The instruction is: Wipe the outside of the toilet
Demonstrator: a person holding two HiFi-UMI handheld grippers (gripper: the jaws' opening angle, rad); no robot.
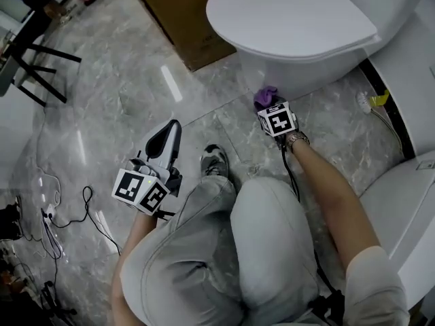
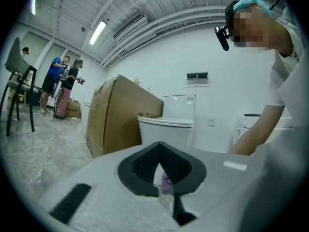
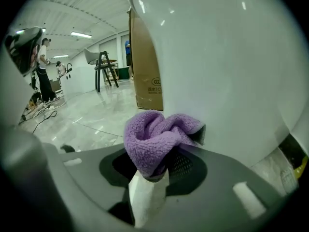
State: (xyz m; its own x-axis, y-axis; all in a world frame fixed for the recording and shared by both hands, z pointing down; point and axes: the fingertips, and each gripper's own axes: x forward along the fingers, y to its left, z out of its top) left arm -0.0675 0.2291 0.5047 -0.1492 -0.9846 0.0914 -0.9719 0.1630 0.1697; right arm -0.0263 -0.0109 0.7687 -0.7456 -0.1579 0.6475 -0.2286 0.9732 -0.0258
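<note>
- Toilet point(image 1: 292, 66) first, in the head view: where do I have it?
- At the top of the frame, lid down, standing on the marble floor point(image 1: 136, 94). My right gripper point(image 1: 269, 106) is low at the front of the bowl, and the purple cloth point(image 1: 266, 95) looks pressed to the porcelain. My left gripper point(image 1: 171, 129) hangs well apart, over my knee, with its fingers drawn to a point.
- And the left gripper view?
- The fingers are nearly together with nothing between them, only a slit. The toilet is ahead with a cardboard box point(image 2: 120, 115) just beside it. There are people point(image 2: 60, 86) far off in a big open room.
- The right gripper view?
- The fingers are clamped on a bunched fold of the cloth, and its edge seems to touch the bowl's curved wall.
- How will it all handle?
- I judge the toilet to be fixed, hard and glazed, so it will be slick. There is nothing on it to grip, only a wall to press against. The cloth is soft, light terry, so it should flatten and follow the curve. A shallow pinch could slip out, so I'd hold deep in the bunch. The floor looks glossy, and cables point(image 1: 75, 212) lie on it at my left.
</note>
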